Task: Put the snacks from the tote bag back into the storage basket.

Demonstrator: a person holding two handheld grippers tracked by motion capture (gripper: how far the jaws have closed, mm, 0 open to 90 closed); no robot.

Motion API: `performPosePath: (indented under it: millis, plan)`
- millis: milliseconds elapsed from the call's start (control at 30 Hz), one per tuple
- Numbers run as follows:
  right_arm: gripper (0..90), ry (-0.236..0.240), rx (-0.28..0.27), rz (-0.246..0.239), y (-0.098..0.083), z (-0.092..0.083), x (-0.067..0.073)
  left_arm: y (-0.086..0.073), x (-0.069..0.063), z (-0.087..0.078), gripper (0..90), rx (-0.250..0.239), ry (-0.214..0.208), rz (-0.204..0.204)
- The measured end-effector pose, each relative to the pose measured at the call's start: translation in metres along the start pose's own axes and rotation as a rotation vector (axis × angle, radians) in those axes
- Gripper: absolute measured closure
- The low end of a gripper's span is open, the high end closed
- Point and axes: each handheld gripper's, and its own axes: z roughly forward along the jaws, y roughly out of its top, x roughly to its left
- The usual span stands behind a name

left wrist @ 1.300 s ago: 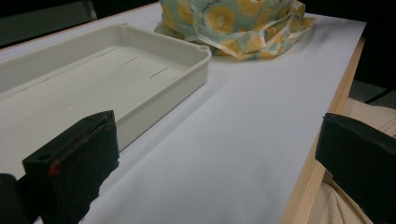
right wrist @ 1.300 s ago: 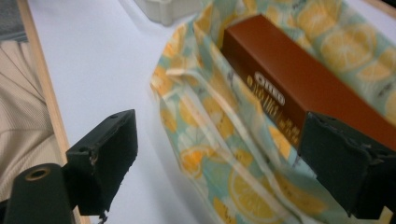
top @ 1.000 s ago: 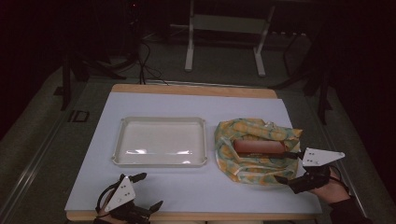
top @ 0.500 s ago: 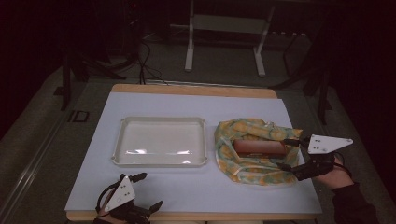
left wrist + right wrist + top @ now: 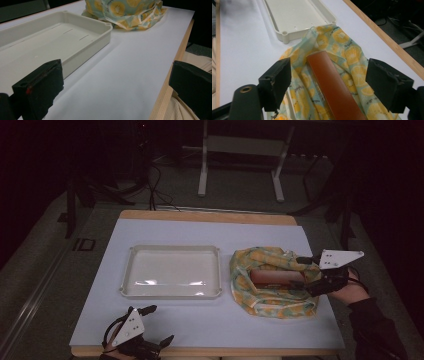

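Right gripper (image 5: 306, 271) sits at the right edge of the yellow-green citrus-print cloth wrap (image 5: 272, 297), over its right side, jaws pointing left toward the tray. In the right gripper view its two black jaws stand apart on either side of the long reddish-brown rectangular bar (image 5: 333, 87). The bar lies between them, lengthwise along the view. Neither pad touches the bar; there is cloth visible in the gaps on both sides. The jaws have just been closing but are partly open, gripping nothing. The left pad is close over a raised fold of the cloth; cannot tell if it touches.

In the high view the bar (image 5: 276, 277) rests in the hollow of the opened cloth, long axis left-right, its right end next to the gripper tips. Cloth folds ring it on all sides. The wrap lies on the white table top (image 5: 210, 320), just right of the shallow white rectangular plastic tray (image 5: 171, 271); a corner of the cloth touches or nearly touches the tray corner in the right gripper view.

Left gripper (image 5: 151, 325) is at the near left table edge, well apart from the wrap, in front of the tray. Its jaws are wide open with nothing between them, only bare table top (image 5: 130, 75) in the gap.
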Motion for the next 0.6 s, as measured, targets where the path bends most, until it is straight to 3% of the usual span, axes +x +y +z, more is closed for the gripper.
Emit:
performPosePath:
  millis: [300,600]
  plan:
    - [21.0,0.023,0.043,0.000,0.003,0.018,-0.013,-0.001,0.000,-0.001,0.0,0.002,0.000,-0.001]
    - [21.0,0.036,0.100,0.019,-0.005,0.034,-0.023,-0.001,0.000,-0.001,0.0,0.004,0.001,0.001]
